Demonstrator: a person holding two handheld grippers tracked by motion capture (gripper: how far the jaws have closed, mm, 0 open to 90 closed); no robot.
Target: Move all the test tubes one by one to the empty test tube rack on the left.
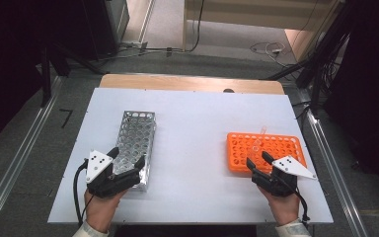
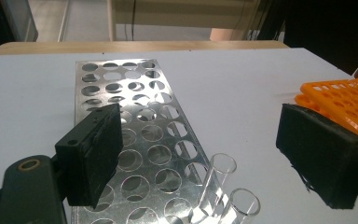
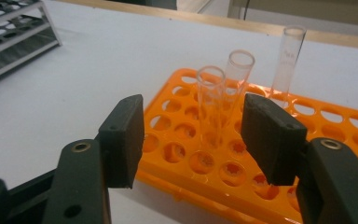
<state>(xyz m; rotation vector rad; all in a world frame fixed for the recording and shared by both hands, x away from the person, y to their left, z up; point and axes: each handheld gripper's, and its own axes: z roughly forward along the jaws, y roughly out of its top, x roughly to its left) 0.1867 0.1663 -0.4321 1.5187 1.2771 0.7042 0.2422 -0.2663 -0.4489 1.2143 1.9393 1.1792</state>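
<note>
My right gripper (image 3: 193, 135) stands with jaws apart before the orange rack (image 3: 317, 154) on the white table (image 3: 74, 84). Three clear tubes (image 3: 210, 107) stand in it; the metal rack (image 3: 9, 37) lies far left.

White tabletop (image 1: 192, 123) — grey floor (image 1: 29, 163), cables (image 1: 264, 48) beyond.

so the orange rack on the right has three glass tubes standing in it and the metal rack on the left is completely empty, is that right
Not quite. The orange rack does hold three glass tubes, but the metal rack is not empty: the left gripper view shows two clear tubes standing in its near end, just ahead of the open left gripper. The rest of your statement stands.
</note>
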